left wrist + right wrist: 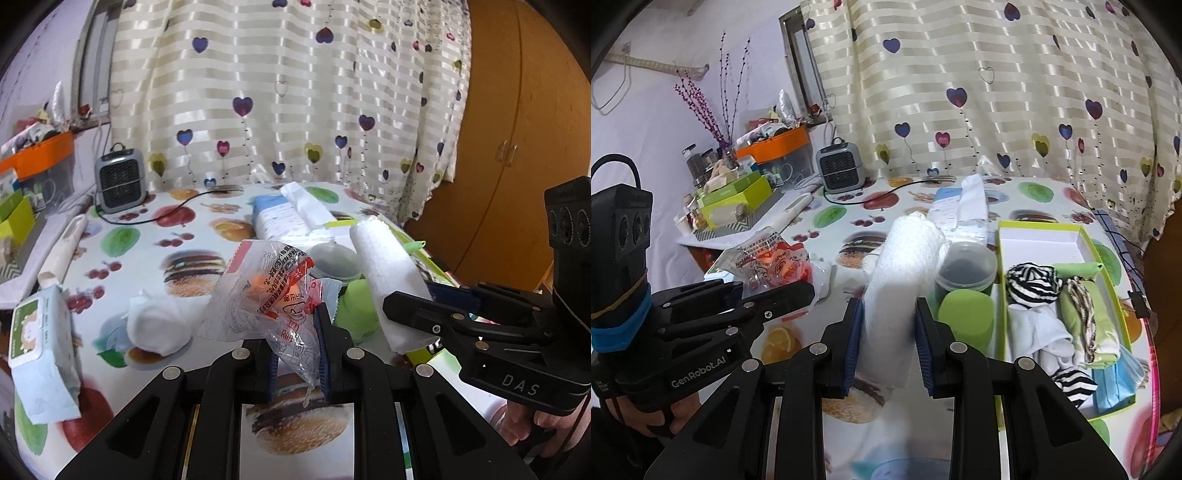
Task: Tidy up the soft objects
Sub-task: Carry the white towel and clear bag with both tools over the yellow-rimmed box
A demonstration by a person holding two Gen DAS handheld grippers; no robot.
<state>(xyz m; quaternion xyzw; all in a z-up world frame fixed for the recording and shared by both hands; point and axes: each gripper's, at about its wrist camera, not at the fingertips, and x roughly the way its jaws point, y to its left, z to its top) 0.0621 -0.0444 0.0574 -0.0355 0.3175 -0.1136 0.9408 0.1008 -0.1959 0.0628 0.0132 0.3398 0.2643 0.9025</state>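
Right of center, cup [964, 267] and box [1087, 245] crowd the right tongs [889, 332] clamping a towel [905, 266]; left tongs [297, 354] pinch a wrapper [266, 291]; counter [140, 236] open upper left.

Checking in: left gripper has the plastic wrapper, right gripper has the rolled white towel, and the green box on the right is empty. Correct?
Not quite: the green box isn't empty; the right wrist view shows folded cloths and striped socks in it. The left gripper does hold the plastic wrapper, and the right gripper the rolled white towel.
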